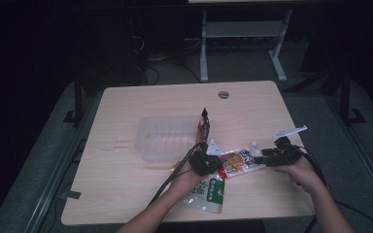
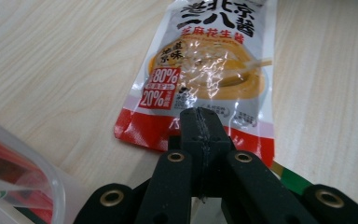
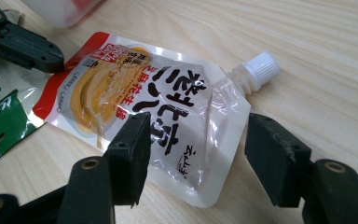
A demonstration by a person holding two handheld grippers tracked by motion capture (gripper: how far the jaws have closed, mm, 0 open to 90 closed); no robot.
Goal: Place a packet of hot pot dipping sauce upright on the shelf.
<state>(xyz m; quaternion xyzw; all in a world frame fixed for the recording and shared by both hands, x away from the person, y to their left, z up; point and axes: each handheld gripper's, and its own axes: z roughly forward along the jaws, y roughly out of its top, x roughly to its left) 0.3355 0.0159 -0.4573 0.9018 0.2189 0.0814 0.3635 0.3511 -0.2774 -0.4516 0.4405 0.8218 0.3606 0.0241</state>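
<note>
The sauce pouch [image 3: 158,112] lies flat on the table [image 1: 126,170] between both grippers, beside a clear tub [image 1: 167,138]. The left gripper [image 2: 200,123] is pinched together at the pouch's red bottom edge (whether it grips film, I cannot tell); the right gripper [image 3: 198,154] gapes wide over the spout end. The slick film could slip out or crumple if the jaws catch too little.

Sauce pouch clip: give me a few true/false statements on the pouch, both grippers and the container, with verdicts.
1. The right gripper is open, jaws either side of the sauce pouch. True.
2. The left gripper is wide open. False: its jaws are shut at the pouch's red bottom edge.
3. The pouch's white cap is off. False: it is on the spout.
4. A clear plastic container sits on the table. True.
</note>
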